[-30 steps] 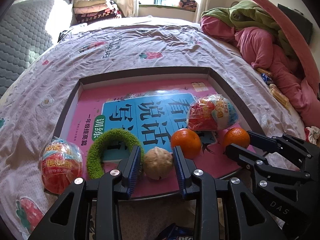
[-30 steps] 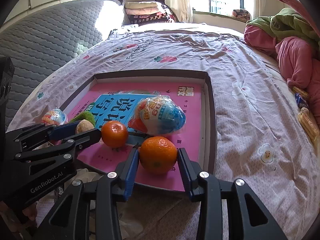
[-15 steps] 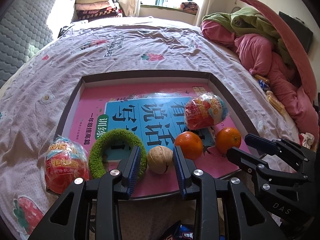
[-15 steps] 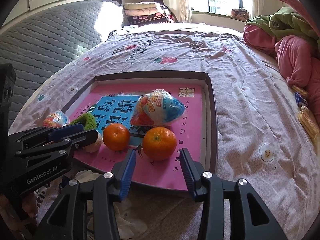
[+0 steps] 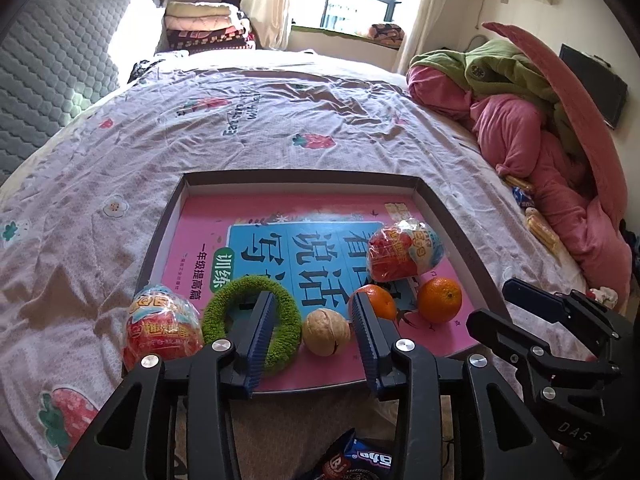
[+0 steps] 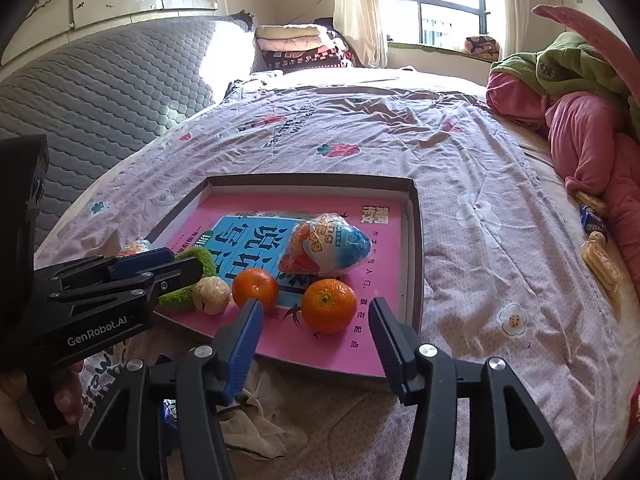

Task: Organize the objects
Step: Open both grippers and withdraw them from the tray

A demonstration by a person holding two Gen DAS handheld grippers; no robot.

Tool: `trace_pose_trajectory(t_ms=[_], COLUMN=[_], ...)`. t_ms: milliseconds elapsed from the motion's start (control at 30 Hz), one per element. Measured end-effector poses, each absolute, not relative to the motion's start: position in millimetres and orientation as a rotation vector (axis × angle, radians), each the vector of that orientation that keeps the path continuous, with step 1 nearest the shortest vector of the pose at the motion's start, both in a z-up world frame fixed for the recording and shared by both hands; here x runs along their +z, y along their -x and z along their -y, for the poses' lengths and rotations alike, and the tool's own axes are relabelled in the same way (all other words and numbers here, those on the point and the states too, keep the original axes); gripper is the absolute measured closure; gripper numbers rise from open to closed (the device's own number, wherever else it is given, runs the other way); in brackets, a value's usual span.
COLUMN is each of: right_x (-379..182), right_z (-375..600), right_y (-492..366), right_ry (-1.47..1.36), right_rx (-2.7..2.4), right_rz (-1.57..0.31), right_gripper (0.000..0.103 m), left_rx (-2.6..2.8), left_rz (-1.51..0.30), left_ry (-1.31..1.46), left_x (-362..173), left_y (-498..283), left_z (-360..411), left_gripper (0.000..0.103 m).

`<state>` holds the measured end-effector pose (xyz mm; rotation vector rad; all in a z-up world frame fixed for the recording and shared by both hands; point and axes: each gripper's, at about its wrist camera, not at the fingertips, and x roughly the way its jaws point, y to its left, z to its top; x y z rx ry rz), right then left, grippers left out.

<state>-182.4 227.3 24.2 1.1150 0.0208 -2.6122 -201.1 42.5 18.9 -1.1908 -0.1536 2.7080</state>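
Observation:
A shallow box tray (image 5: pixel 452 216) (image 6: pixel 416 240) with a pink book lies on the bed. In it sit a walnut (image 5: pixel 326 331) (image 6: pixel 211 295), two oranges (image 5: pixel 439 299) (image 5: pixel 378 302) (image 6: pixel 329 310) (image 6: pixel 255 289), a green fuzzy ring (image 5: pixel 280 320) (image 6: pixel 188 296) and a wrapped egg toy (image 5: pixel 404 254) (image 6: pixel 326 244). Another wrapped egg toy (image 5: pixel 162 328) lies at the tray's left near corner. My left gripper (image 5: pixel 312 328) is open and empty, with the walnut between its fingers. My right gripper (image 6: pixel 316 330) is open and empty just behind the right orange.
Pink and green bedding (image 5: pixel 520 120) is piled at the right. Snack packets (image 6: pixel 596 248) lie on the sheet to the right. A blue wrapper (image 5: pixel 360 460) and crumpled tissue (image 6: pixel 256 428) lie near the bed's front edge. A grey headboard (image 6: pixel 100 92) stands at the left.
Both grippers have pulled back from the tray. The right gripper has opened wider and let go of the orange, which stays in the tray. The walnut stays in the tray.

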Motion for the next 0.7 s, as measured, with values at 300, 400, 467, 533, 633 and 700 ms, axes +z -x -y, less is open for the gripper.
trace_pose_trajectory(t_ms=[300,400,467,533,633,700], right_x=[39,45,47,50,54,57], right_z=[-223,-222,-221,-221,-221,-222], right_y=[172,167,164,161,157,154], right_ry=[-1.052,-1.031,-1.023,-1.013,-0.999,-0.987], right_rx=[-2.622,-2.618,-2.617,-2.622,-2.627,-2.632], right_rz=[-0.029,-0.02,-0.025,-0.036,-0.039,-0.038], right_gripper=[0.043,0.041,0.039,0.038,0.038,0.037], left_rx=[2.743,2.755,2.763,2.766,2.767,2.758], left_rz=[0.144,0.131,0.127,0.128,0.141,0.151], left_ry=[1.137,1.124,1.113,1.104,1.091,1.085], left_x=[36,40,43,46,50,53], left_y=[179,172,167,164,158,154], left_z=[-40,-40,-40,-39,-37,-36], left_gripper=[0.053,0.052,0.05,0.048,0.046,0.045])
